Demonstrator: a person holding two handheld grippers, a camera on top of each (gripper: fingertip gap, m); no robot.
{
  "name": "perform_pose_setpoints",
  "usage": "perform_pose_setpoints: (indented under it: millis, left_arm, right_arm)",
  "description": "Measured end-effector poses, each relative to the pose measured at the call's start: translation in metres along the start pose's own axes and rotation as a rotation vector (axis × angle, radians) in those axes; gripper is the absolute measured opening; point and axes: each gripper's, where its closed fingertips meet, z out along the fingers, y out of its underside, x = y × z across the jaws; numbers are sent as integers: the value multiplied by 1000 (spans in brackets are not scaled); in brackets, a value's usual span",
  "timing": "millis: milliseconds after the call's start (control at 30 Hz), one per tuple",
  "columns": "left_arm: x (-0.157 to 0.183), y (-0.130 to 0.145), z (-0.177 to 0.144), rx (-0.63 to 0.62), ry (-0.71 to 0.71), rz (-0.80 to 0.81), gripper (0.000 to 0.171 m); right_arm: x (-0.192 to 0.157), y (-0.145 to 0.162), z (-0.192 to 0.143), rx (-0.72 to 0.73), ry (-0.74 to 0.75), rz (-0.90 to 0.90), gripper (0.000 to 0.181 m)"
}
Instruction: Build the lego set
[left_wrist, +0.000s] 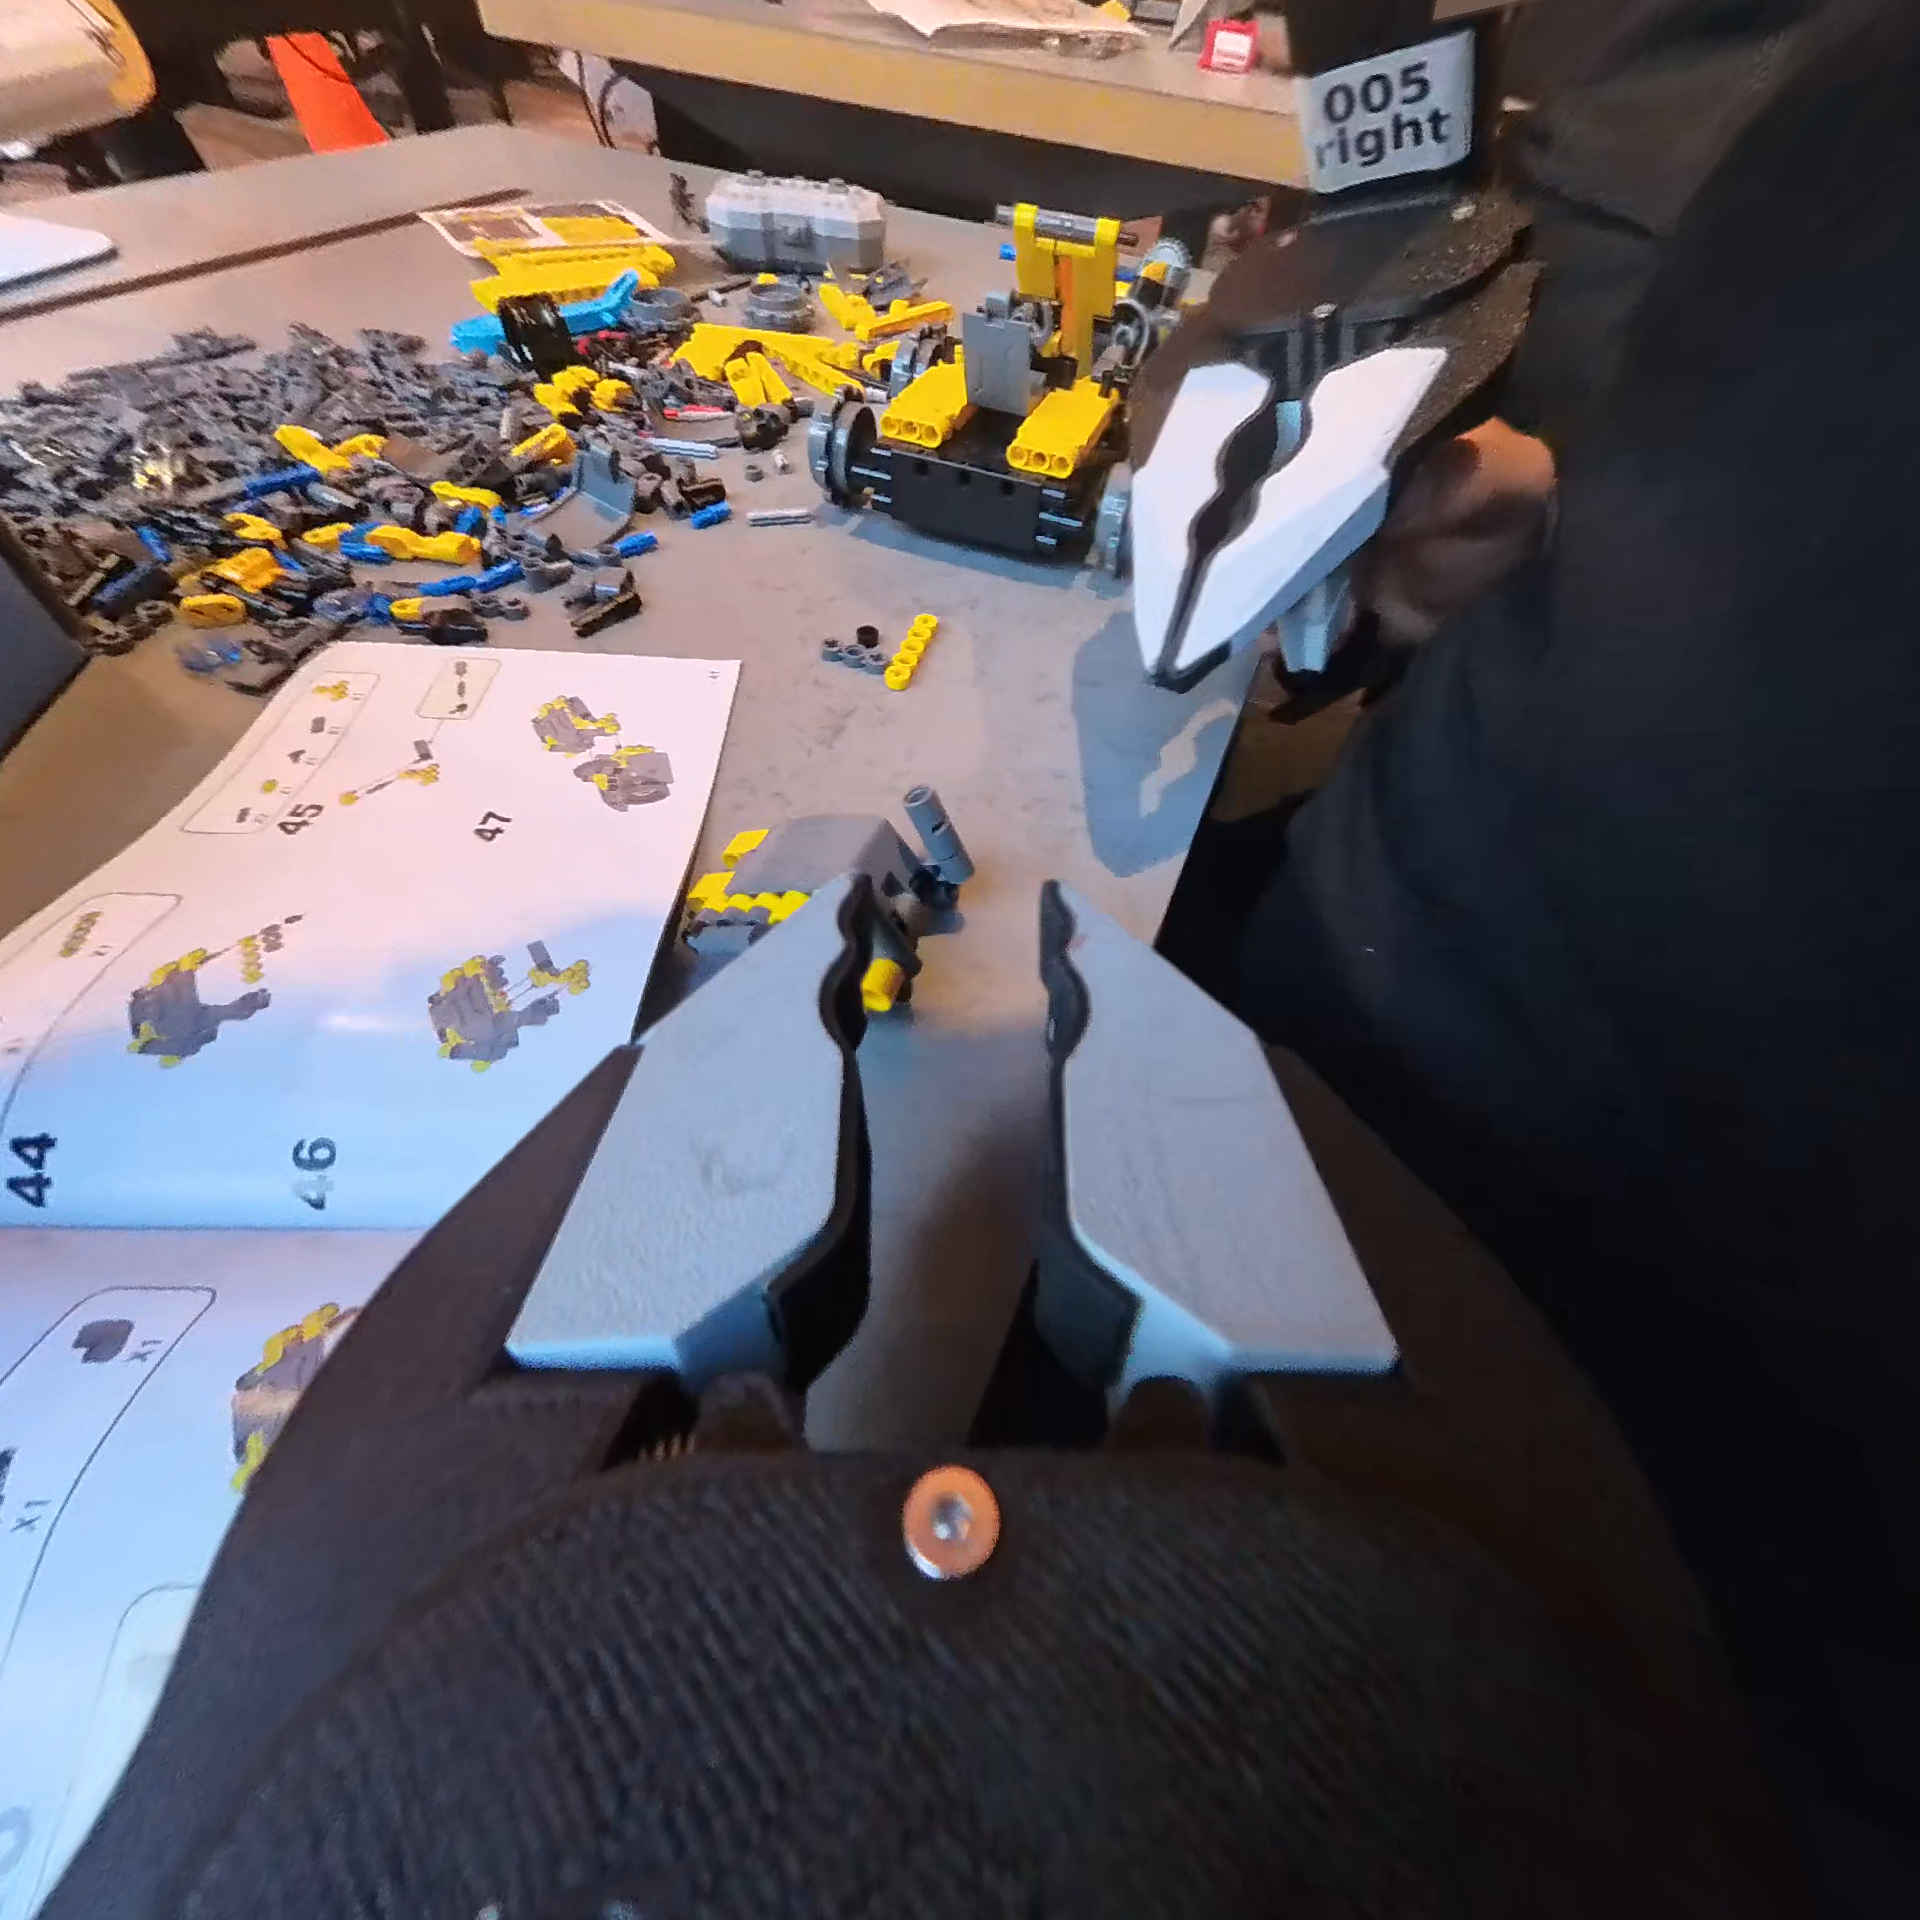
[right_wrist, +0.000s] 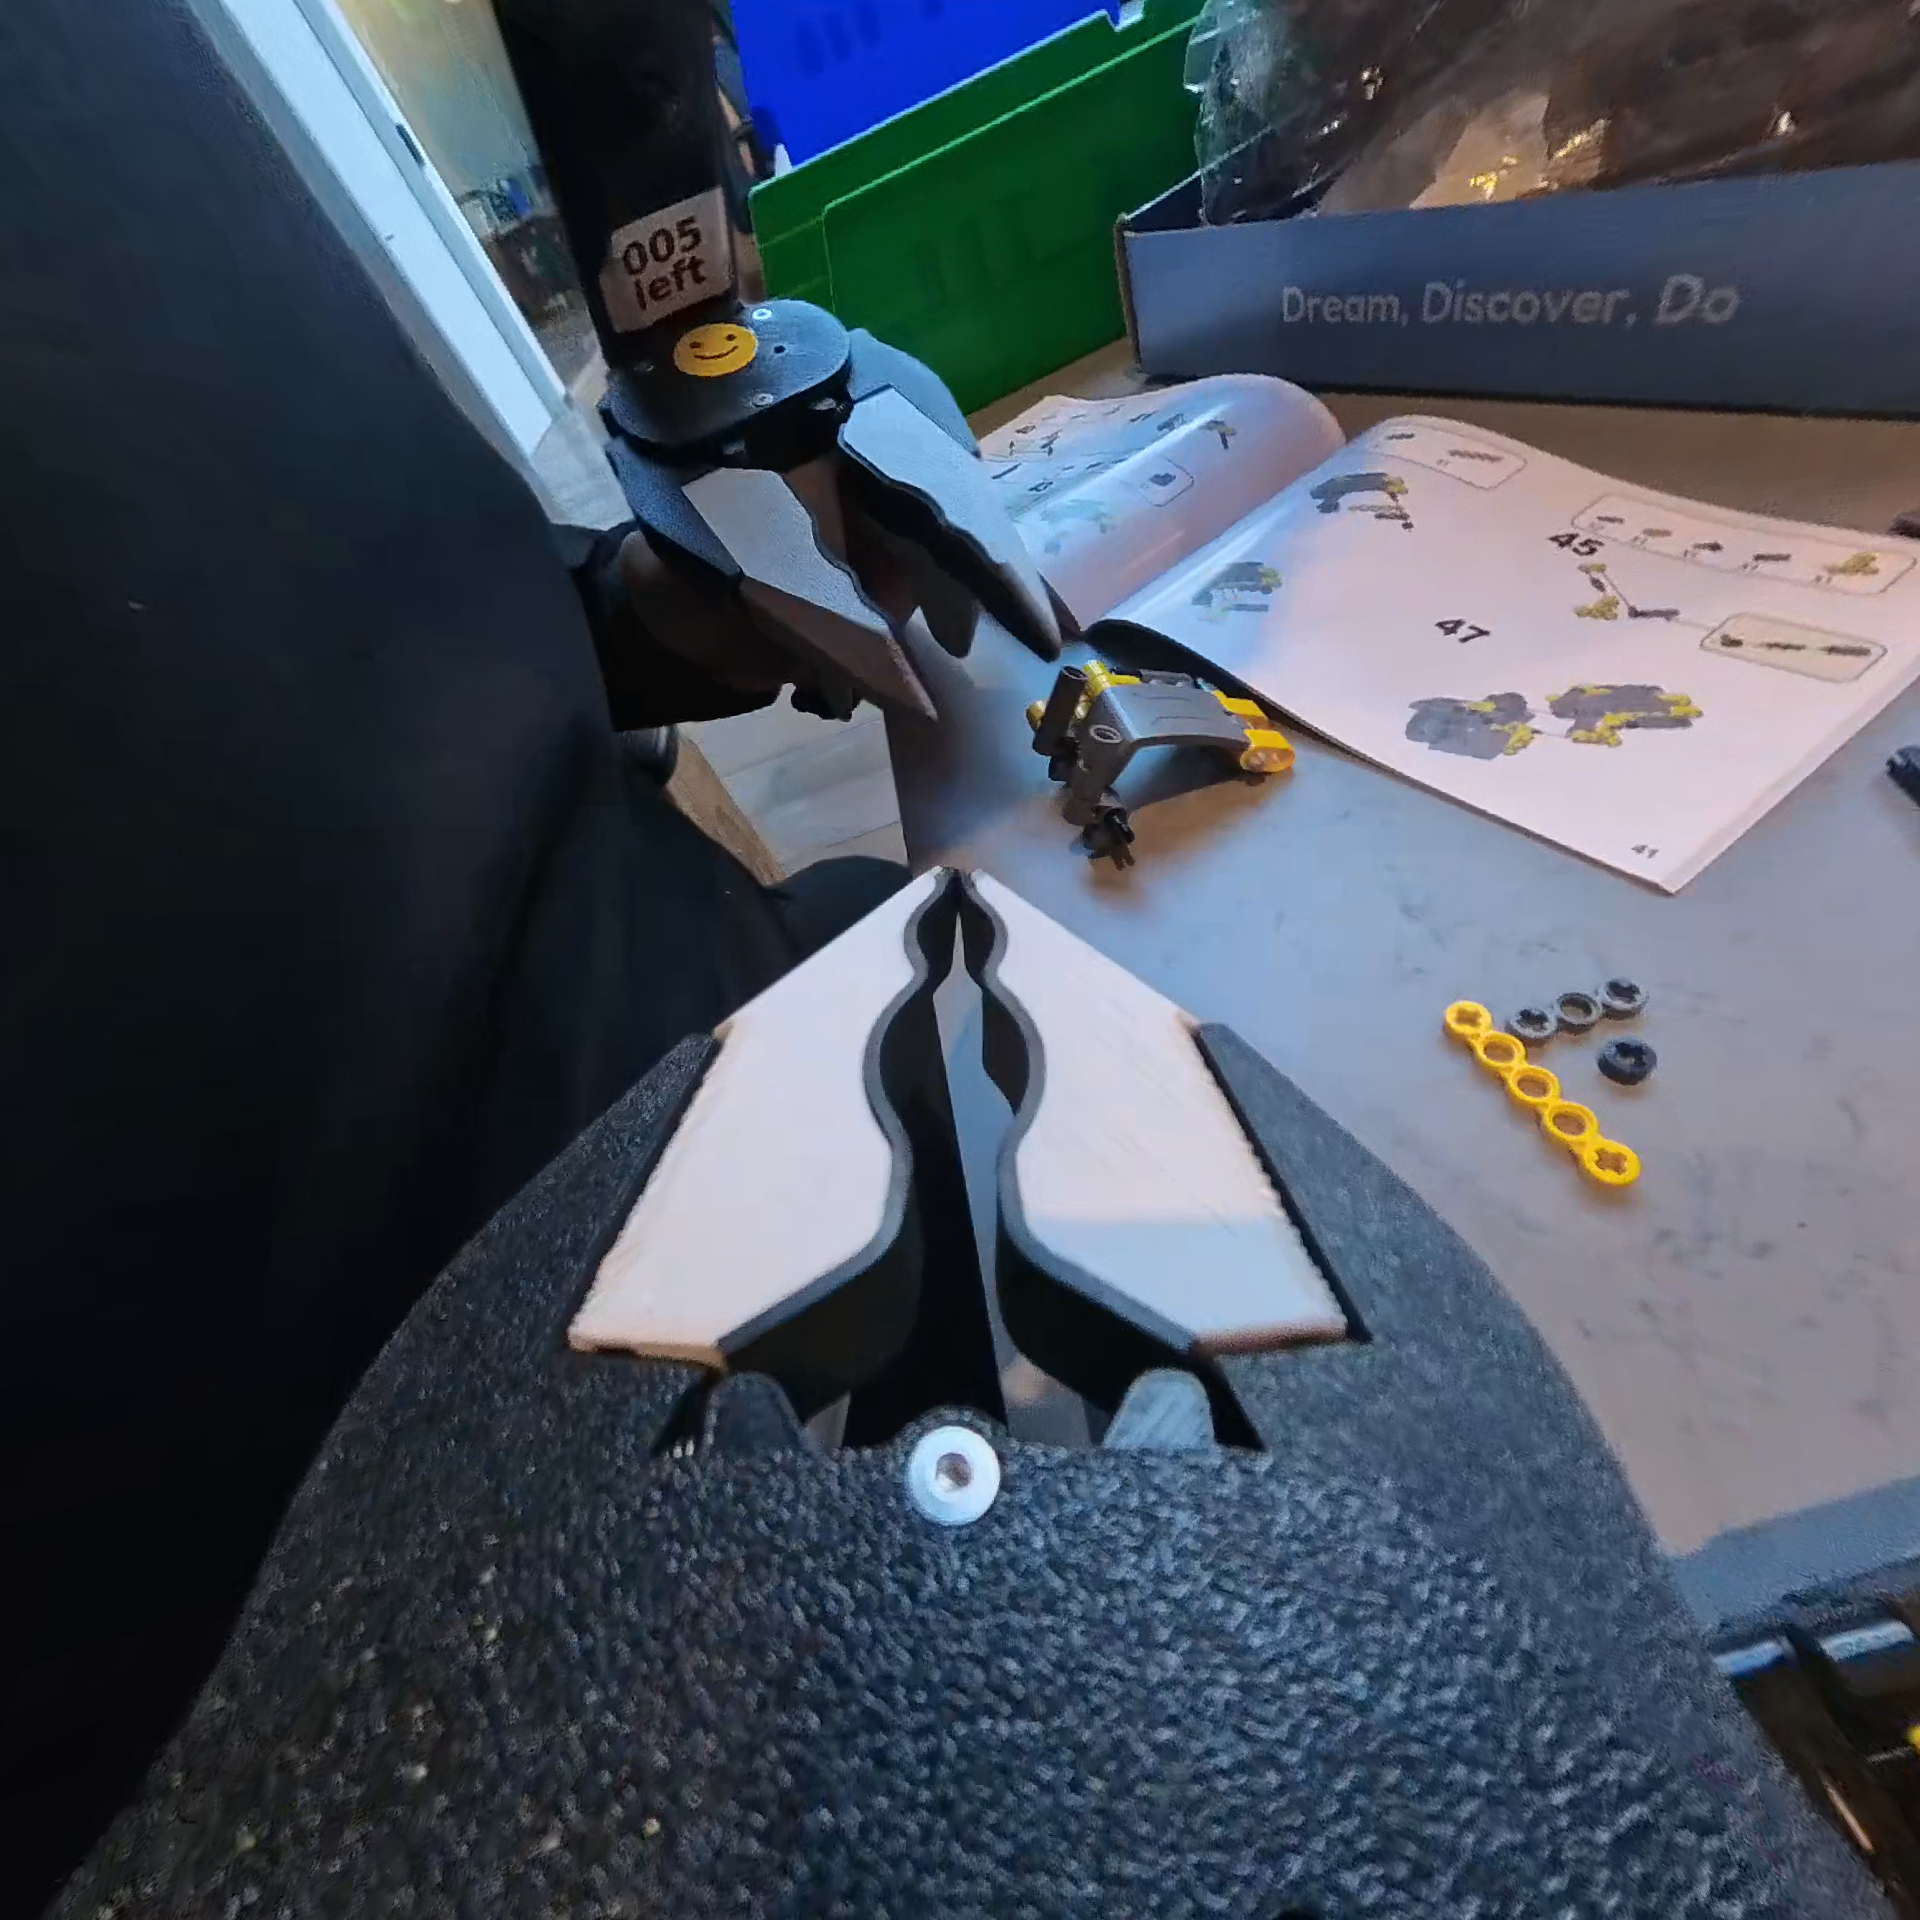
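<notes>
A small grey and yellow brick assembly (left_wrist: 821, 862) lies on the grey table (left_wrist: 997, 748) beside the open instruction booklet (left_wrist: 364, 883). My left gripper (left_wrist: 951, 894) hovers just over it, open, with nothing pressed between its pads; the assembly sits beyond its left fingertip. In the right wrist view the left gripper (right_wrist: 987, 681) shows above the assembly (right_wrist: 1153, 727), apart from it. My right gripper (right_wrist: 956, 878) is shut, tips together, with nothing between them; it also shows in the left wrist view (left_wrist: 1184, 675), near the table's edge. A yellow holed beam (right_wrist: 1538, 1107) and small dark rings (right_wrist: 1579, 1008) lie to its right.
A partly built yellow and black vehicle (left_wrist: 997, 436) stands farther back, with a wide pile of loose grey, blue and yellow parts (left_wrist: 260, 468) to its left. A dark cardboard box (right_wrist: 1507, 301) and green bins (right_wrist: 966, 249) stand behind the booklet (right_wrist: 1507, 644). A person's dark clothing (left_wrist: 1610, 935) borders the table edge. The tips of one gripper are about 7 cm away from the tips of the other.
</notes>
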Motion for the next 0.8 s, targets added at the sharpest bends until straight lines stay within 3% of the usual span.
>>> perform_pose_setpoints:
  millis: [367,500,633,800]
  left_arm:
    - [5,6,3,-36,-26,92,30]
    - [6,-12,1,38,-29,25,35]
    - [-10,-14,4,31,-162,-21,42]
    - [-17,-4,1,-3,-221,-40,46]
  right_arm:
    - [-6,-1,-2,47,97,-203,6]
    - [-6,1,-1,33,105,-209,10]
    - [-6,2,0,26,89,-183,11]
    - [-3,1,0,24,98,-163,11]
